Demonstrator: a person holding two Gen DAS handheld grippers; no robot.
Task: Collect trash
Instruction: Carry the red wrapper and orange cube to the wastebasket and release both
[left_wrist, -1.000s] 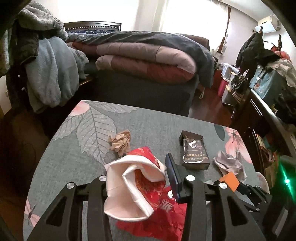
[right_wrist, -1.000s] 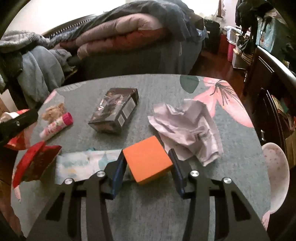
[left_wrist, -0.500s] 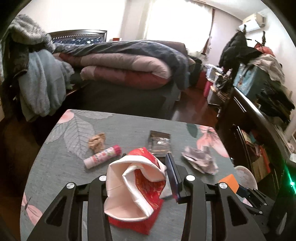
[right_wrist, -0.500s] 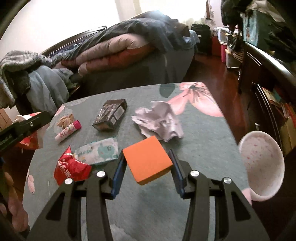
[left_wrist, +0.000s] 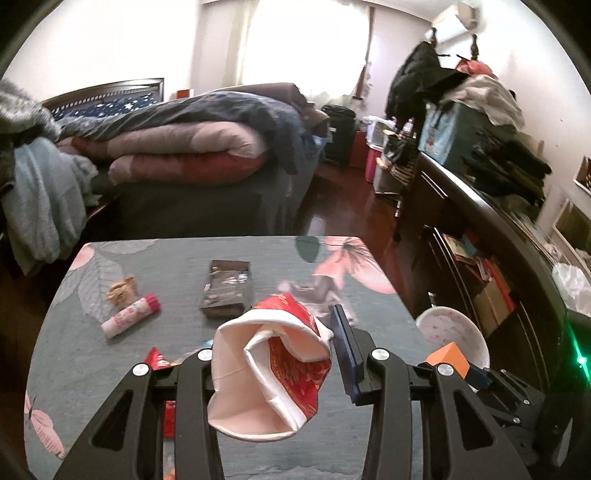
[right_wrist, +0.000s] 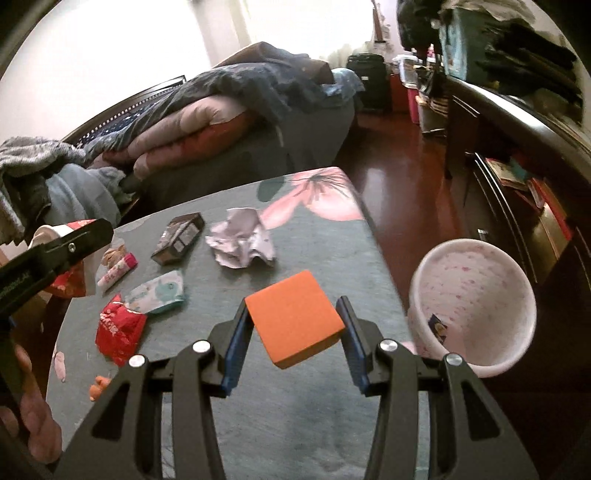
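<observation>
My left gripper (left_wrist: 275, 363) is shut on a red and white paper cup (left_wrist: 269, 373), crushed and held above the grey floral table (left_wrist: 177, 266). My right gripper (right_wrist: 293, 332) is shut on an orange block (right_wrist: 295, 317), held above the table's right side next to a pink-speckled white bin (right_wrist: 476, 291) that stands just off the edge. On the table lie a crumpled white paper (right_wrist: 240, 240), a dark box (right_wrist: 179, 236), a pink tube (right_wrist: 116, 271), a wipes packet (right_wrist: 159, 291), a red wrapper (right_wrist: 118, 328) and a brown paper ball (left_wrist: 122, 291).
A bed with folded quilts (left_wrist: 184, 147) stands behind the table. A dark sideboard (left_wrist: 498, 240) piled with bags and clothes runs along the right. Red-brown floor (right_wrist: 399, 155) lies between the table and the sideboard. The left gripper's side (right_wrist: 48, 254) shows at the right wrist view's left edge.
Both grippers have risen and drawn back from the table with their loads. The bin has come into the right wrist view at the right, and more of the table shows.
</observation>
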